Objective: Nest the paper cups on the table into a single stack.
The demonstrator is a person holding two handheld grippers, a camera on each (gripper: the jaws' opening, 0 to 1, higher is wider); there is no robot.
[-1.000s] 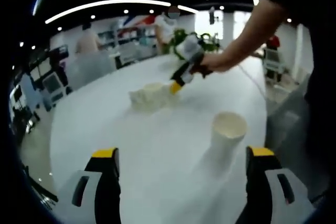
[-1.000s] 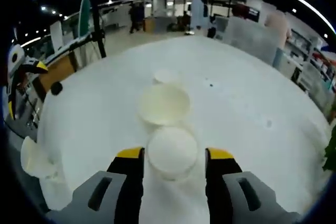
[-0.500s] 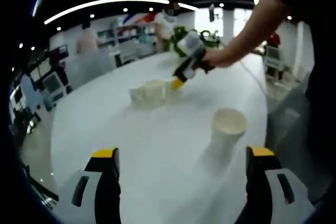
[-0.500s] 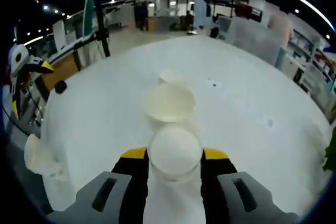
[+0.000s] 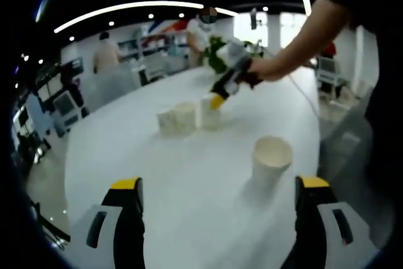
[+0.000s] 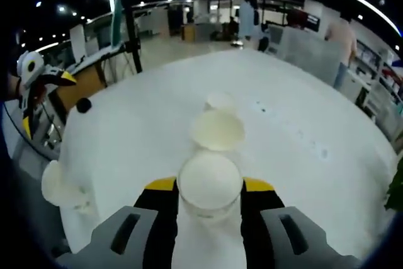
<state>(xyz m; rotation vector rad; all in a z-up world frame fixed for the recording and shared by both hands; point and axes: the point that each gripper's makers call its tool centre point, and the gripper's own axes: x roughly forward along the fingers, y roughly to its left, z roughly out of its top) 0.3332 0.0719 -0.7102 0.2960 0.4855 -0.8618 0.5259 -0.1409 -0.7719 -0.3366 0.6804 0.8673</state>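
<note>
An upright white paper cup (image 5: 272,159) stands on the white table (image 5: 164,181) just ahead of my left gripper (image 5: 219,184), which is open with nothing between its fingers. Farther off, two paper cups (image 5: 178,118) stand side by side. Next to them my right gripper (image 5: 217,99), held by a person's hand, grips a third cup (image 5: 210,113). In the right gripper view, my right gripper (image 6: 210,184) is shut on that paper cup (image 6: 210,179). Beyond it lie a wide cup mouth (image 6: 217,129) and a smaller cup (image 6: 220,99). Another cup (image 6: 62,184) stands at the left table edge.
The round table's edge (image 6: 69,155) curves close on the left, with a small black object (image 6: 83,104) near it. A dark stand (image 6: 130,29) rises behind. People (image 5: 107,55) and a green plant (image 5: 217,48) are beyond the far side.
My right gripper's jaws have closed from standing apart around the cup to shut on it, and it has drawn back a little from the two cups ahead. My left gripper has stayed put.
</note>
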